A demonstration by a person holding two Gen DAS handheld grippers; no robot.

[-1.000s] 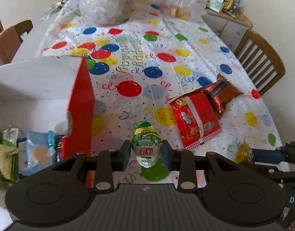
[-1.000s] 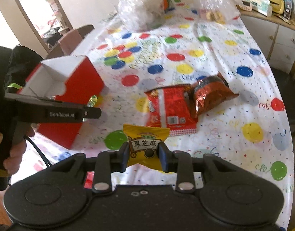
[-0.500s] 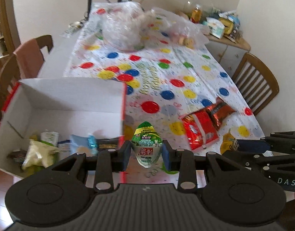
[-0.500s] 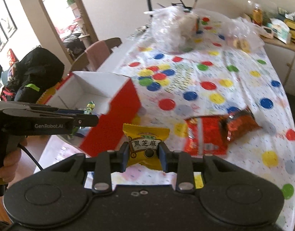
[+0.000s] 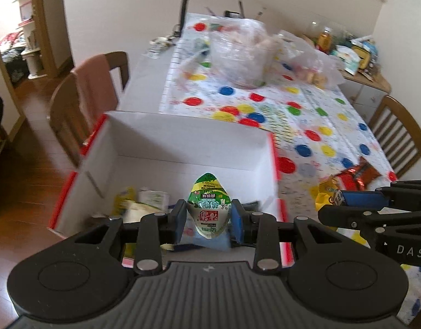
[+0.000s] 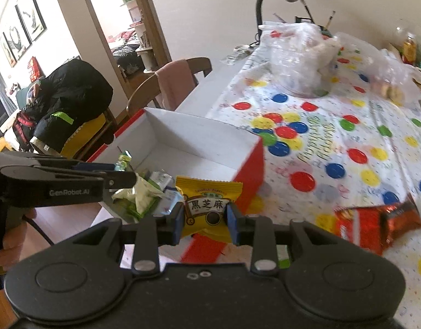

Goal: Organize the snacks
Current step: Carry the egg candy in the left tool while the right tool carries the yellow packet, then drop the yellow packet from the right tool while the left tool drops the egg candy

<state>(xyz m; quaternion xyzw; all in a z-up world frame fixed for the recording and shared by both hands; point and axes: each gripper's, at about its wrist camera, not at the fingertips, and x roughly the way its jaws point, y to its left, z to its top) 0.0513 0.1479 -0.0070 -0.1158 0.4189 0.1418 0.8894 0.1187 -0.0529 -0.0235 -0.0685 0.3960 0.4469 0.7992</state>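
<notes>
The left gripper (image 5: 209, 216) is clenched on a small green and white jelly cup (image 5: 209, 211), held at the lower centre of the left view, above the open red cardboard box with white inside (image 5: 183, 148); several snack packets (image 5: 144, 200) lie at the box bottom. The right gripper (image 6: 204, 218) grasps a yellow sesame snack packet (image 6: 207, 201) at the centre of the right view, over the near red edge of the box; 2 red snack bags (image 6: 375, 224) lie at the lower right on the dotted tablecloth (image 6: 333, 142).
</notes>
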